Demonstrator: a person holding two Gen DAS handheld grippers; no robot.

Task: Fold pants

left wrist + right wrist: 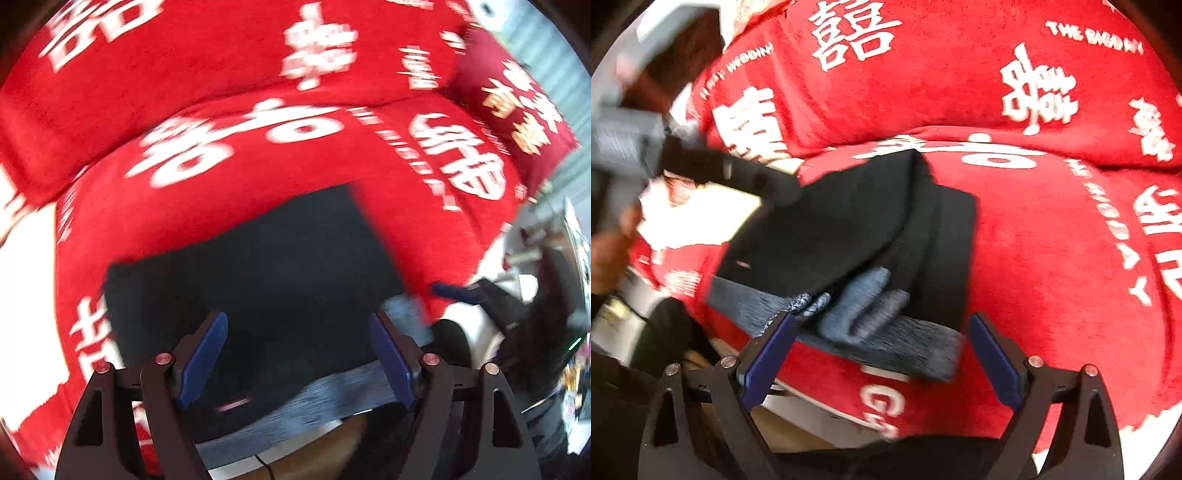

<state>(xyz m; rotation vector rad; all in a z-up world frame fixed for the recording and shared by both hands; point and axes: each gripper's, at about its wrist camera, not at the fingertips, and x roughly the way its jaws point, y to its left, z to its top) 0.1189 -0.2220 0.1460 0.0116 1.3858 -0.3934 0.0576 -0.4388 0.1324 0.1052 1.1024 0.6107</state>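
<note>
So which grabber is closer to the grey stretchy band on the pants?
Left, but only just. The left gripper hovers open right above the grey waistband of the folded pants. The right gripper is open too, just short of it.

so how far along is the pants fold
Mostly done: the dark pants lie folded into a compact stack on the red blanket, grey waistband at the near edge. In hand: nothing; the left gripper and right gripper are both open above the stack. Left: perhaps tucking the loose grey drawstring and squaring the top layer.
</note>
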